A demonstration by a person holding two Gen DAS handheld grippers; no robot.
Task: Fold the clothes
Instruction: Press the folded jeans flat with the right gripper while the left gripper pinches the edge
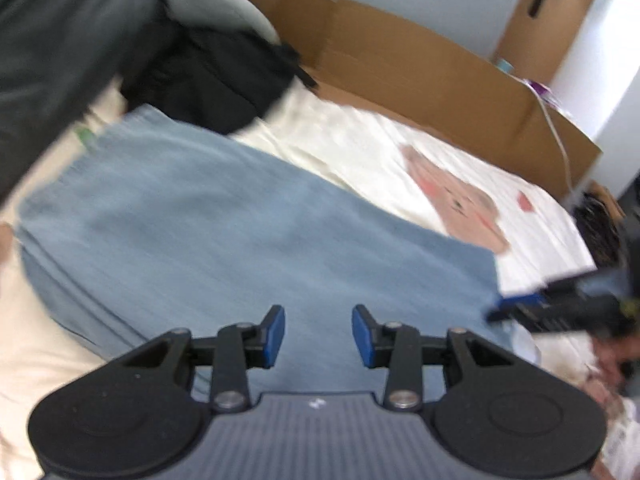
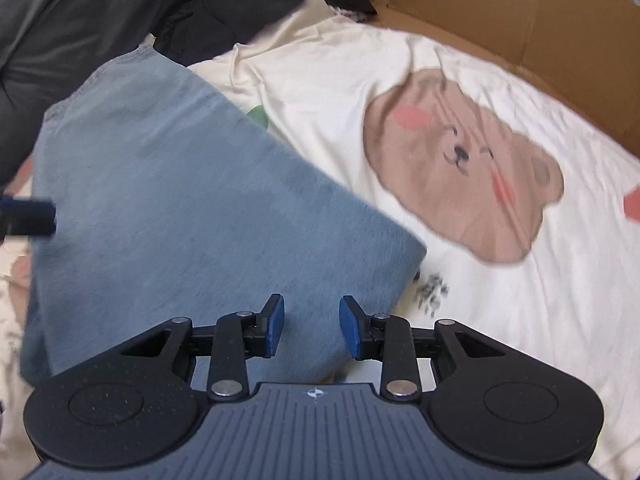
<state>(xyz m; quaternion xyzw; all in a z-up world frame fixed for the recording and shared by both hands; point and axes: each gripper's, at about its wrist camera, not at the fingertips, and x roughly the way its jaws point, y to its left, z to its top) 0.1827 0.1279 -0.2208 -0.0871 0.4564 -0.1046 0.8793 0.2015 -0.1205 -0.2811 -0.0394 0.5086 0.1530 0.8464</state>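
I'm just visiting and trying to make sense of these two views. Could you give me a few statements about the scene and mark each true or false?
1. The blue garment lies on a cream sheet printed with a bear. True.
2. The right hand-held gripper is clamped on the garment. False: its jaws stand open, with nothing between them.
3. The left hand-held gripper is open. True.
4. A red plastic crate stands beside the bed. False: it is a brown cardboard box.
5. Dark clothes lie in a pile beyond the garment. True.
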